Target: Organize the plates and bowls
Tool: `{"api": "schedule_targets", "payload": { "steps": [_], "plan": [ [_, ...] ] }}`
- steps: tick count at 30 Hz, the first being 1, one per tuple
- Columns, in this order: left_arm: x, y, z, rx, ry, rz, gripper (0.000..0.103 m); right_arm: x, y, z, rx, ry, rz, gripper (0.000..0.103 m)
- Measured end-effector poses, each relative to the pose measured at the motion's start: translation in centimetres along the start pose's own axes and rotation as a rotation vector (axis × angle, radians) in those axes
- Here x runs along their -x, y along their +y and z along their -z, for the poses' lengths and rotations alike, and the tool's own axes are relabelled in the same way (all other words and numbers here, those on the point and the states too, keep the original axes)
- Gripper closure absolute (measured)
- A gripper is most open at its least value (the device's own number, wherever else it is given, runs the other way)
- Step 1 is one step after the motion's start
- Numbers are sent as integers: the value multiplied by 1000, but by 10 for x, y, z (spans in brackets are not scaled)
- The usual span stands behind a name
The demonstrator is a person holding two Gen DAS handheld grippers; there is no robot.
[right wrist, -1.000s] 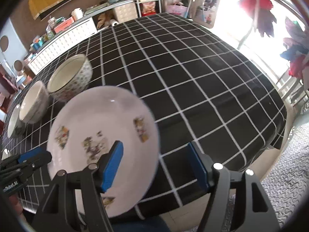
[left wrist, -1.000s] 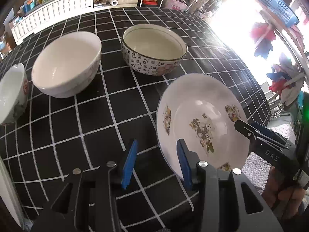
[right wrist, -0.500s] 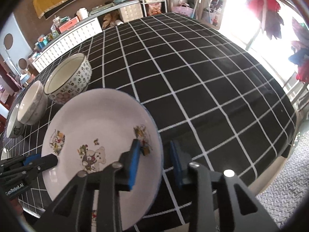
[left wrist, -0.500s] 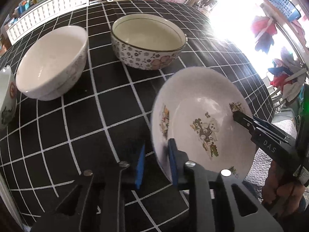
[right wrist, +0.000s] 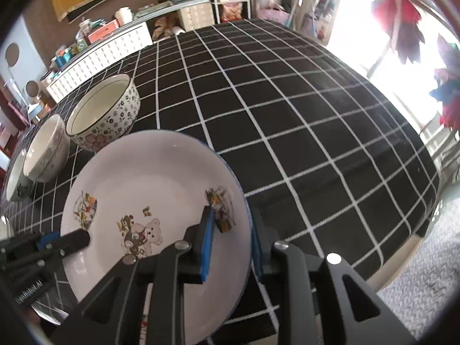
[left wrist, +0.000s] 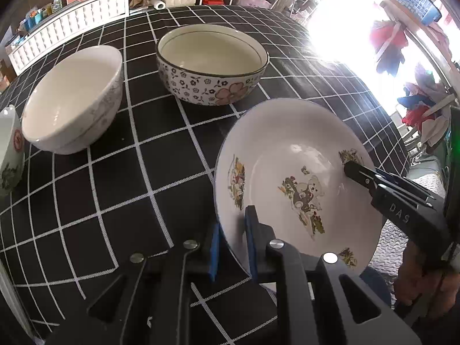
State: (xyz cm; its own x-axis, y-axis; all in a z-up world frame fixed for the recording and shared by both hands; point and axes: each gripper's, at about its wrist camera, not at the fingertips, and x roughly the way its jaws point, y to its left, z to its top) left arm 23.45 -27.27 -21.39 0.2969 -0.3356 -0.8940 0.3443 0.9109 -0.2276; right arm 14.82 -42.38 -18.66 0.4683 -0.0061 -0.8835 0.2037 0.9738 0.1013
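A white plate with a bear picture (left wrist: 290, 155) (right wrist: 143, 181) is held tilted above the near edge of the black checked table (left wrist: 120, 178). My left gripper (left wrist: 232, 247) is shut on its left rim. My right gripper (right wrist: 230, 244) is shut on its right rim; it also shows in the left wrist view (left wrist: 349, 169). A flowered bowl (left wrist: 211, 66) (right wrist: 103, 115) and a plain white bowl (left wrist: 72, 97) (right wrist: 46, 149) stand upright on the table beyond the plate. A third small bowl (left wrist: 8, 149) (right wrist: 17, 178) is at the far left.
The table (right wrist: 287, 115) stretches bare to the right of the bowls. White drawer units (left wrist: 72, 17) and cluttered shelves stand behind the table. A bright window with hanging clothes (left wrist: 388, 46) is at the right. Grey floor mat (right wrist: 417, 287) lies below the table edge.
Both grippers have closed from open onto the plate's opposite rims. The plate has come up off the table and tilted.
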Motion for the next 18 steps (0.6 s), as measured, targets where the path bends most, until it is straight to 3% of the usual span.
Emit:
{"api": "schedule_targets", "payload": {
  "steps": [8, 18],
  "plan": [
    [14, 20, 19, 39, 10, -19, 88, 9, 27, 12, 36, 31, -2, 76],
    [56, 70, 58, 103, -25, -77, 86, 28, 94, 33, 136, 13, -31, 76]
  ]
}}
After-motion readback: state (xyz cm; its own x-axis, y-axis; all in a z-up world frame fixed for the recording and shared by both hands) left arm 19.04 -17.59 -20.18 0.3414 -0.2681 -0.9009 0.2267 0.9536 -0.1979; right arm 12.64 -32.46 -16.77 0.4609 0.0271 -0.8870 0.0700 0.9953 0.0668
